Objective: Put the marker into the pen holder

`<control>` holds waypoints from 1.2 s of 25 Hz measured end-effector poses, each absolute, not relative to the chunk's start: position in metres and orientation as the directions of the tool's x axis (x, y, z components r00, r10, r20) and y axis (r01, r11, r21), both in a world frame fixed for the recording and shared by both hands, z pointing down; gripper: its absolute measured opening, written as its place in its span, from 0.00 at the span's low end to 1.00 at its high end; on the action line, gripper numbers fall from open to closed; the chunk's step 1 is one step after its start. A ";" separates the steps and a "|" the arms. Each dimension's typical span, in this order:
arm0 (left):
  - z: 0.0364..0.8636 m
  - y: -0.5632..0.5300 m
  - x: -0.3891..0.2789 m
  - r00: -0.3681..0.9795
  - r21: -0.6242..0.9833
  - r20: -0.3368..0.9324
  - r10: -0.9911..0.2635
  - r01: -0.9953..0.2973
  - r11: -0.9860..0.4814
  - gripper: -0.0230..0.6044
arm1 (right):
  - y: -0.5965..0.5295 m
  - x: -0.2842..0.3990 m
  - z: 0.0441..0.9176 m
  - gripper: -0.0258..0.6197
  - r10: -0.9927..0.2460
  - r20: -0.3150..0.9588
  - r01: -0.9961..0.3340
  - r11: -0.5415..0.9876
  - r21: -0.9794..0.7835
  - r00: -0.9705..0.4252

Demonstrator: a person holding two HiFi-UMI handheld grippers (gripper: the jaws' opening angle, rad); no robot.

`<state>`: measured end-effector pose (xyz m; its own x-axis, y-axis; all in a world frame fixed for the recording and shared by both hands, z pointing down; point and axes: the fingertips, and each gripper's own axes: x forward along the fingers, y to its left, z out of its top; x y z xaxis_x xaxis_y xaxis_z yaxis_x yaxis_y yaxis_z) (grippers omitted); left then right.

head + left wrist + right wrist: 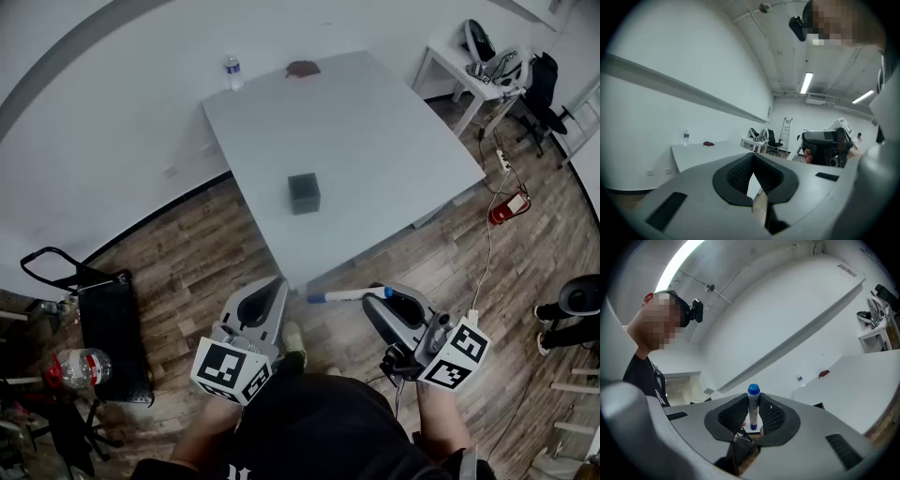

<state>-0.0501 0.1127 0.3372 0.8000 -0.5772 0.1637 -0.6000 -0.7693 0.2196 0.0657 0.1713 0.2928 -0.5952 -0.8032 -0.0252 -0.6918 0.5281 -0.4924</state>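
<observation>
Blue-capped marker (342, 295) sits clenched in the right gripper (380, 294); the left gripper (277, 285) is closed, empty. Next, I'd judge: carry it above the mid-frame pen holder (304, 193).

Mid-frame, the dark square pen holder (304, 193) stands on the white rectangular counter (384, 131); a clear plastic water bottle (233, 73) behind it at the far edge, upper centre.

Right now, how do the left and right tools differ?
The right tool is shut on the marker; the left tool holds nothing. The right tool's jaws sit a marker's width apart; the left tool's jaws meet at their tips. Both hang over the floor, short of the table.
</observation>
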 end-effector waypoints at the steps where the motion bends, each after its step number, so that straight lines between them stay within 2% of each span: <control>1: 0.339 0.106 -0.050 0.802 0.221 0.166 -0.573 -0.597 -0.771 0.05 | 0.163 0.065 0.293 0.16 -0.806 -0.024 -0.695 0.524 -0.493 -0.591; 10: 0.347 0.046 -0.054 0.836 0.239 0.163 -0.525 -0.549 -0.801 0.05 | 0.097 0.056 0.298 0.16 -0.839 -0.004 -0.734 0.478 -0.483 -0.544; 20: 0.355 0.011 -0.037 0.829 0.242 0.174 -0.531 -0.558 -0.793 0.05 | 0.049 0.084 0.322 0.16 -0.871 0.076 -0.795 0.403 -0.453 -0.485; 25: 0.360 -0.020 -0.021 0.804 0.229 0.186 -0.564 -0.594 -0.771 0.05 | -0.002 0.102 0.347 0.16 -0.863 0.148 -0.839 0.407 -0.361 -0.483; 30: 0.370 -0.046 -0.005 0.763 0.226 0.221 -0.607 -0.646 -0.729 0.04 | -0.052 0.109 0.381 0.16 -0.815 0.250 -0.850 0.475 -0.229 -0.523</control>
<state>-0.0050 -0.0460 0.3702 0.7632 -0.6073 0.2206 -0.6457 -0.7292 0.2265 0.1091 -0.0523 0.3812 -0.5231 -0.8148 0.2499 -0.8496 0.4752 -0.2288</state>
